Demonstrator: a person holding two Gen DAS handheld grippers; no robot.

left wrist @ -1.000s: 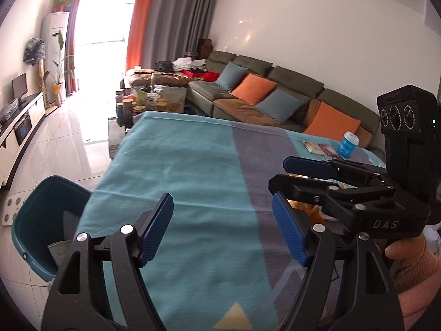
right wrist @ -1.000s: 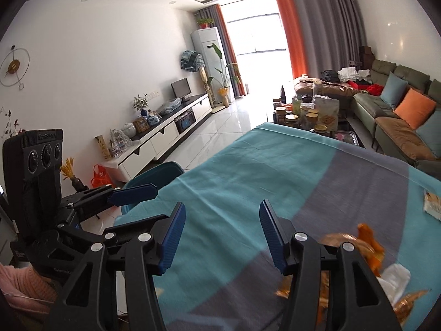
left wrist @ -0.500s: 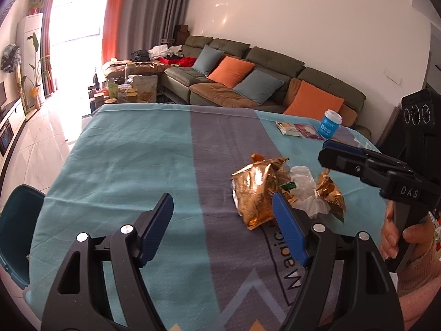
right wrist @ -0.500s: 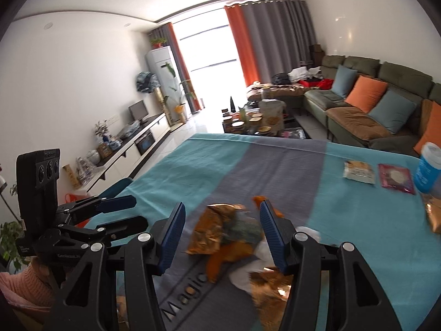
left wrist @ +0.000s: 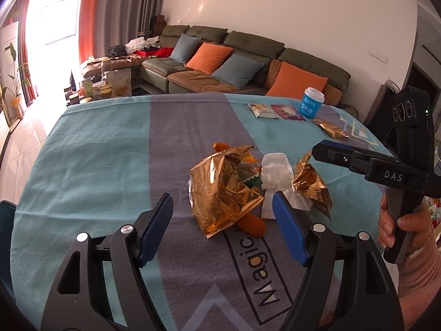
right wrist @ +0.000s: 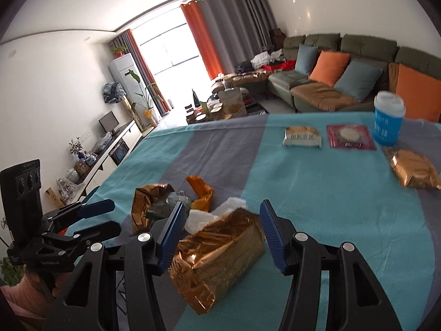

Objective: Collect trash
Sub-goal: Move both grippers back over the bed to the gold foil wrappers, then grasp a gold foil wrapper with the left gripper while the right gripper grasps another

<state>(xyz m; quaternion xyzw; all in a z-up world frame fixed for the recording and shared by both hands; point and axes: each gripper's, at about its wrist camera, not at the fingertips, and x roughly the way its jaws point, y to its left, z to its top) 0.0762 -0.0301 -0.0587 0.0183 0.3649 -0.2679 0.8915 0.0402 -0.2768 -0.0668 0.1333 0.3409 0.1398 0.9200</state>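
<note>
Both grippers' fingers stand apart; gold wrappers half-hide a tissue (crumpled).

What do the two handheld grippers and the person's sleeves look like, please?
Both the left gripper and the right gripper are black plastic frames with silver screws and ribbed blue pads. The right one's handle carries three round lenses and the white letters "DAS". The sleeves are pink knit.

1. Left wrist view looks down along its jaws, close over the counter, facing the sofa.
2. Right wrist view is closer and faces the window.
3. Both share the gold wrapper pile.
</note>
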